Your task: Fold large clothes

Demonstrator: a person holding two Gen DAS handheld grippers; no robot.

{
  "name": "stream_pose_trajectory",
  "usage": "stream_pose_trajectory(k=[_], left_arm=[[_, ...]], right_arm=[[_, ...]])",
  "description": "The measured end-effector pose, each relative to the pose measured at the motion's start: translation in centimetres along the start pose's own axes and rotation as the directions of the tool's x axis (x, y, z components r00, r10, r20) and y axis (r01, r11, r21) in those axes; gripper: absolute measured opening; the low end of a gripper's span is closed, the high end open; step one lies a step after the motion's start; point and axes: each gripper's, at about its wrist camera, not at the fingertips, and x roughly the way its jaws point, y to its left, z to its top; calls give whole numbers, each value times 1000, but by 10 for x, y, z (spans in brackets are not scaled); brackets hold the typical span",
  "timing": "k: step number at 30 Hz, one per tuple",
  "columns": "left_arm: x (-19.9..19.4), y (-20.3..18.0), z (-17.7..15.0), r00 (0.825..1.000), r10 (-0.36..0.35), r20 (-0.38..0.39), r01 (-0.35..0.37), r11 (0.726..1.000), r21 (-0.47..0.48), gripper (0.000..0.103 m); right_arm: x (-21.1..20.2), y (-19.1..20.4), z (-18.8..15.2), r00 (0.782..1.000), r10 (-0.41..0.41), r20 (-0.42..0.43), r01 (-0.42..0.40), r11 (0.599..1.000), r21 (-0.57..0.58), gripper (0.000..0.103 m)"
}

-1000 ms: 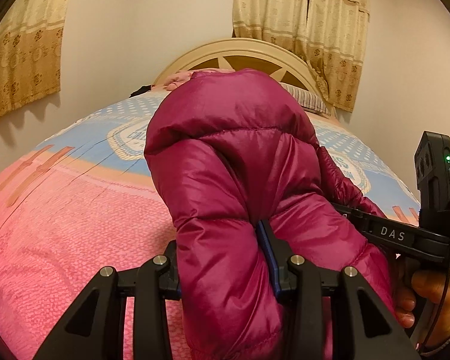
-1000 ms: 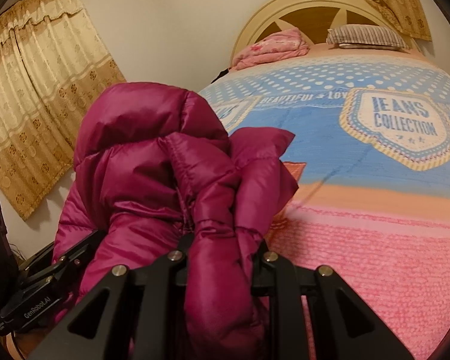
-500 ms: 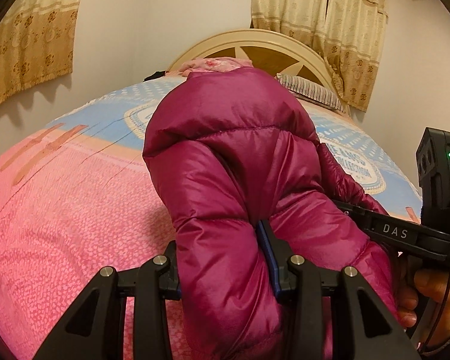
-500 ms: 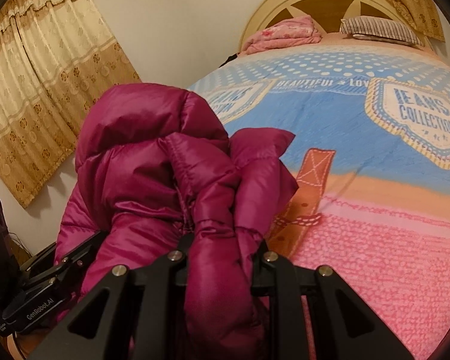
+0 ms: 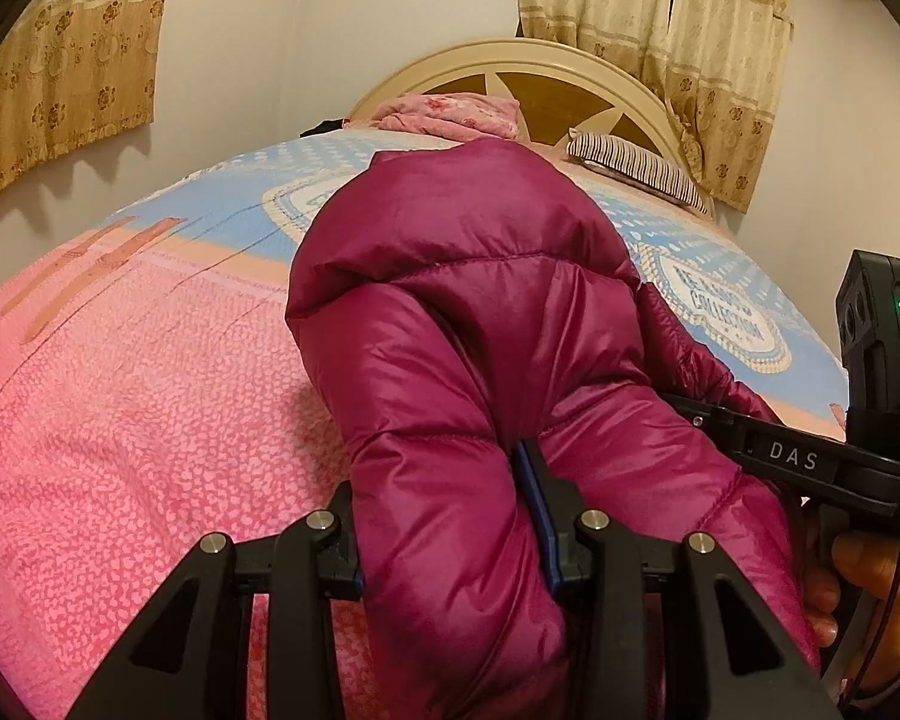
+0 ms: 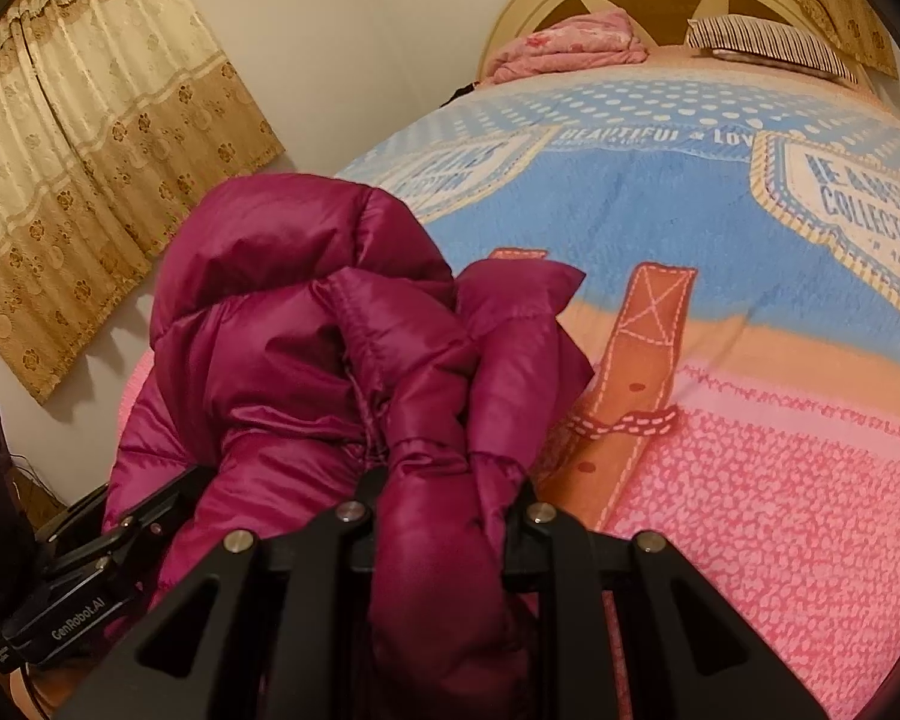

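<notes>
Both grippers have carried the magenta puffer jacket point(image 5: 468, 324) farther over the bed point(image 6: 750, 480); left gripper point(image 5: 444, 516) and right gripper point(image 6: 444, 498) each clamp a fold, seemingly lifted clear.

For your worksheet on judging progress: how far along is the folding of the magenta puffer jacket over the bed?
Done: the puffer jacket is picked up and bunched. In hand: the left gripper and the right gripper each clamp a fold of it above the bedspread. Left: no neat folds show; it must be laid flat, folded and set down.
</notes>
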Motion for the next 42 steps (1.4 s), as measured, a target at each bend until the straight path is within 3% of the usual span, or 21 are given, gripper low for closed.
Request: stream_pose_trajectory(k=[17, 25, 29, 33, 39, 42], left_arm=[[6, 9, -7, 999, 33, -19, -34, 999, -36, 56], [-36, 4, -3, 996, 86, 34, -84, 996, -37, 67], [-80, -6, -4, 991, 107, 84, -105, 994, -27, 69], [-125, -17, -5, 974, 165, 157, -164, 986, -21, 81], [-171, -25, -1, 954, 193, 230, -192, 981, -23, 82], [-187, -28, -7, 946, 194, 262, -195, 981, -19, 83]], right_arm=[[10, -4, -6, 999, -48, -17, 48, 999, -17, 27], [-7, 0, -5, 998, -70, 6, 70, 997, -12, 36], [-40, 5, -10, 995, -94, 41, 94, 995, -12, 45], [-94, 21, -22, 977, -171, 128, 180, 982, -58, 66], [-161, 52, -38, 936, -250, 249, 286, 951, -120, 67], [-186, 68, -42, 918, -255, 302, 306, 943, -134, 74]])
